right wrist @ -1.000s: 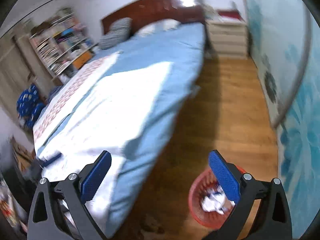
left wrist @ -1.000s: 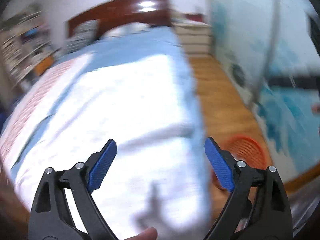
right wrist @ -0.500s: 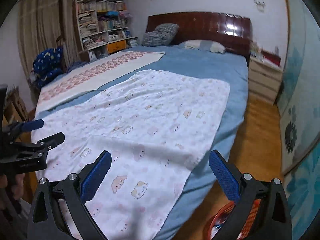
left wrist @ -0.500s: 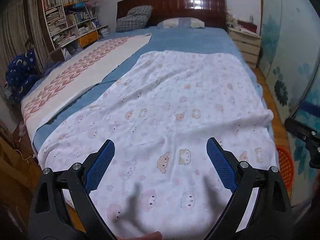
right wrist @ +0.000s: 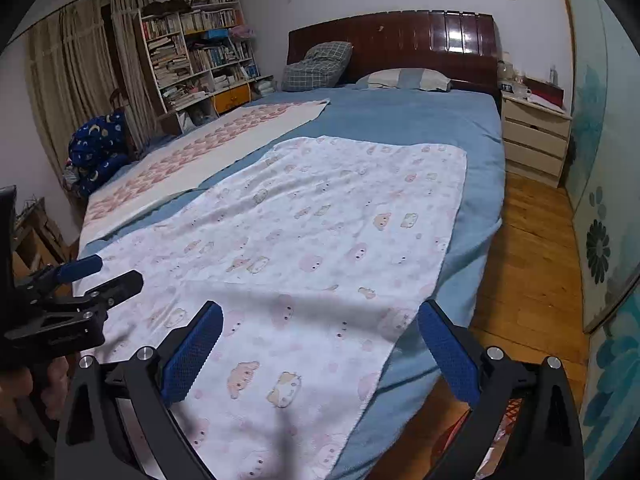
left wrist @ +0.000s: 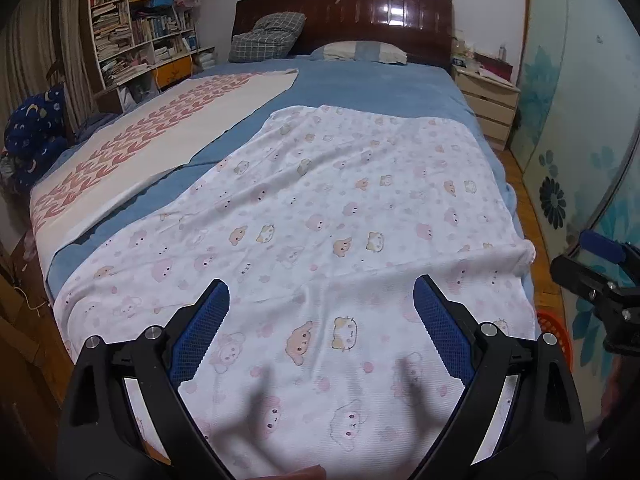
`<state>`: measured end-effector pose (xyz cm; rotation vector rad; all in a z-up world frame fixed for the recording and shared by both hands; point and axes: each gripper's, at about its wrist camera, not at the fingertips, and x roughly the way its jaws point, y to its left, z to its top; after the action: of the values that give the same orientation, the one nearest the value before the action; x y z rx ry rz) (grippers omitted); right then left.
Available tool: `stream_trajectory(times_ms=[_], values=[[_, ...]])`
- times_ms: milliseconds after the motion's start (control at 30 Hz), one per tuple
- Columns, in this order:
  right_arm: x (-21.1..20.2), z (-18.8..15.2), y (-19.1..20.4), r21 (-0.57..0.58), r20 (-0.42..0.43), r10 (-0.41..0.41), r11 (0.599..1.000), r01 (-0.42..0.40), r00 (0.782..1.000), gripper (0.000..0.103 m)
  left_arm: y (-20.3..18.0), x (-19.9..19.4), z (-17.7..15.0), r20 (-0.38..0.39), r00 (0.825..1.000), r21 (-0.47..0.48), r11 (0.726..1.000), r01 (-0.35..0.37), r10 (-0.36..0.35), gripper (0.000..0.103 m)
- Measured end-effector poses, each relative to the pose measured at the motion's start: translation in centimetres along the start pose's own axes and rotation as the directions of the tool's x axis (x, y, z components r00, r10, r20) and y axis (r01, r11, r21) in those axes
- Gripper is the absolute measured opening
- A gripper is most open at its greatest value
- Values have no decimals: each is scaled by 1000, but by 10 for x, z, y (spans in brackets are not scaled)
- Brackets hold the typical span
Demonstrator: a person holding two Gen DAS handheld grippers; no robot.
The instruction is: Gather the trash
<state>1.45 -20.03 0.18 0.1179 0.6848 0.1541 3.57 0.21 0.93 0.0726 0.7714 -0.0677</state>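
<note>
Both grippers — left gripper point(left wrist: 320, 328), right gripper point(right wrist: 320, 354) — gape empty; no trash shows on the near blanket point(left wrist: 320, 216); we'd expect light, crushable scraps, pinched mid-body.

There are one bed point(left wrist: 380, 88), two blankets (one with cartoon animals point(left wrist: 320, 240), one with pink shapes point(left wrist: 160, 136)), two pillows point(left wrist: 268, 38), one bookshelf point(left wrist: 136, 20), one nightstand point(left wrist: 488, 100) and one red basket point(left wrist: 554, 332).

R gripper point(right wrist: 320, 344) jaws wide apart, empty, over cartoon-print blanket point(right wrist: 320, 240) on bed point(right wrist: 420, 120).
</note>
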Motion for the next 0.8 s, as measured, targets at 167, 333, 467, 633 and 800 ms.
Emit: stream_trajectory(times_ms=[167, 333, 467, 633, 800], values=[[1, -2, -10, 15, -5, -10, 1000, 10, 1000, 96, 2, 2, 0, -7, 1000, 1, 1000, 3, -3, 93], [1, -4, -11, 13, -16, -17, 1000, 17, 1000, 96, 3, 2, 0, -10, 1000, -8, 1000, 3, -3, 93], [-1, -4, -8, 1, -10, -16, 1000, 16, 1000, 96, -1, 3, 0, -13, 1000, 6, 1000, 8, -8, 93], [1, -3, -6, 0, -18, -7, 1000, 7, 1000, 96, -2, 4, -1, -20, 1000, 11, 1000, 6, -6, 93], [2, -3, -5, 2, -15, -5, 1000, 5, 1000, 96, 1, 5, -1, -25, 1000, 2, 1000, -1, 1, 93]])
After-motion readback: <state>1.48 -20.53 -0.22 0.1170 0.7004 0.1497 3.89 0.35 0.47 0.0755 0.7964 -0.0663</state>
